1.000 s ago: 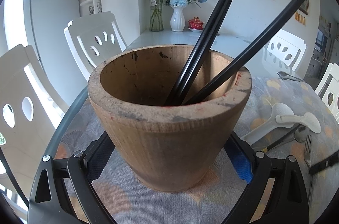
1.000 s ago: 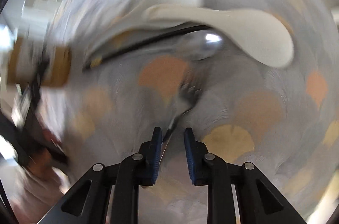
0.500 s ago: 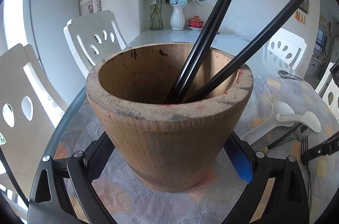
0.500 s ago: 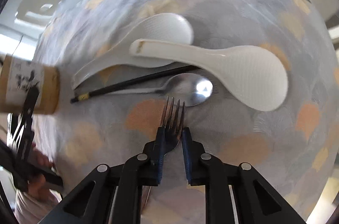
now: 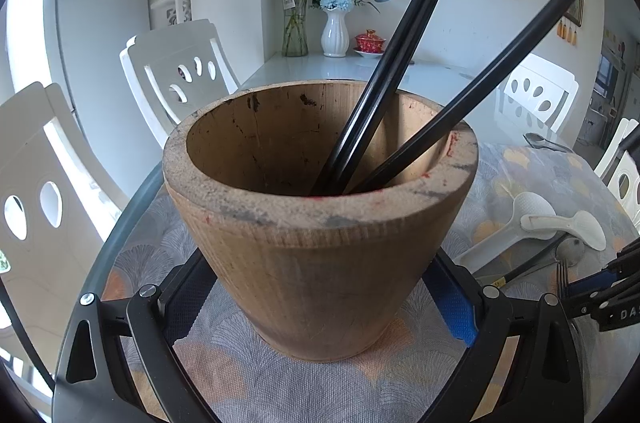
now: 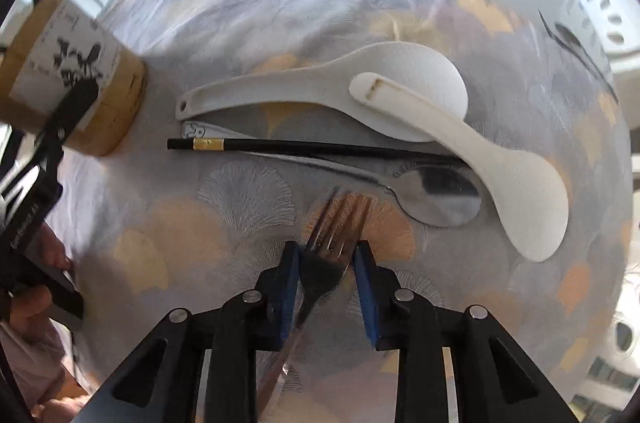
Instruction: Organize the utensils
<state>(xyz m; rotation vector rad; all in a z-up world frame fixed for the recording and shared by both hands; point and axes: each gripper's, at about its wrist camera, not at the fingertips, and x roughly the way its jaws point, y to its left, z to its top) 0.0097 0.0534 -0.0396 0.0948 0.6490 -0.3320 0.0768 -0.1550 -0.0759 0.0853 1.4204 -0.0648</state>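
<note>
My left gripper (image 5: 316, 275) is shut on a wooden utensil holder (image 5: 320, 263), one pad on each side near its base. The holder stands on the cloth with three black chopsticks (image 5: 392, 63) in it. My right gripper (image 6: 328, 263) points straight down over a metal fork (image 6: 332, 219) lying on the cloth. Its jaws are opening, and the fork's head lies between the blue pads (image 6: 290, 279) without being pressed. Beyond the fork lie a metal spoon (image 6: 436, 199), a single black chopstick (image 6: 320, 146) and two white rice paddles (image 6: 400, 83), one crossed over the other.
The holder (image 6: 108, 103) also shows at the left of the right wrist view, with a hand (image 6: 32, 303) below it. A patterned cloth (image 6: 240, 223) covers the round glass table. White chairs (image 5: 180, 71) ring it. Vases (image 5: 334, 31) stand on a far table.
The right gripper has moved along the fork so its head sits between the pads. The jaws narrowed, then widened again. The left gripper and the holder have kept still.
</note>
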